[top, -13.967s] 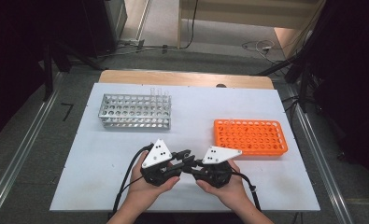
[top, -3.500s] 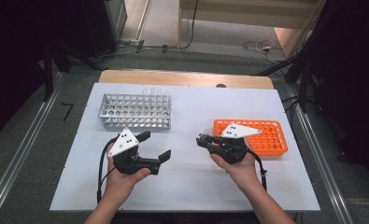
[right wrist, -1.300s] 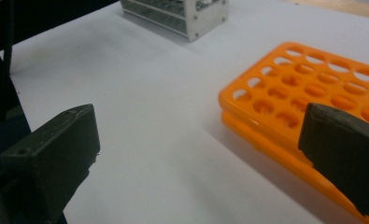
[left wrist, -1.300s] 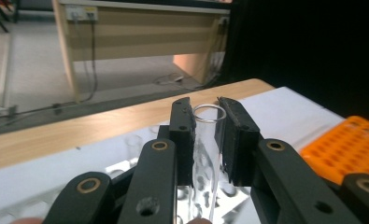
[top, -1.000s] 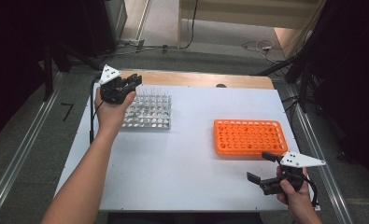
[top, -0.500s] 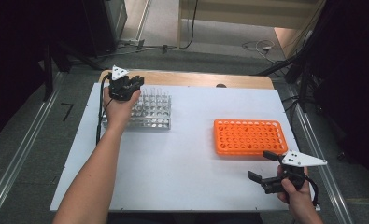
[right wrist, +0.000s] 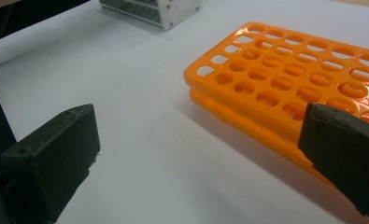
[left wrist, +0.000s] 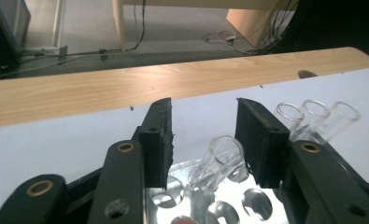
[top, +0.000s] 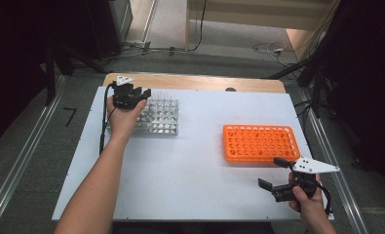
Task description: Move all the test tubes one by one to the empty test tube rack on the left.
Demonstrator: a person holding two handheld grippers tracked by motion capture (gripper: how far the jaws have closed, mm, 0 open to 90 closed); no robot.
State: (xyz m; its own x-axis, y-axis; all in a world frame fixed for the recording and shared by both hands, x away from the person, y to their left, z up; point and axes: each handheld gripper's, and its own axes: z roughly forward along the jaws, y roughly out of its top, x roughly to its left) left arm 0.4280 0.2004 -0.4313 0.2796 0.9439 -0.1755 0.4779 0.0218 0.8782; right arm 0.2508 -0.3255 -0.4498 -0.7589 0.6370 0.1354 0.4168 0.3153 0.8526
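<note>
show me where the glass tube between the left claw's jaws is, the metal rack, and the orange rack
glass tube (left wrist: 219, 161): left gripper view, on its clear wall just below the open rim.
metal rack (top: 163, 127): high view, on its near side wall.
orange rack (top: 259, 142): high view, on the middle of its holed top.

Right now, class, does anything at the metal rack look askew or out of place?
Yes. One glass tube leans in the metal rack, between the open jaws of the left hand-held gripper, apparently untouched. Three tubes beyond it lean too.
</note>
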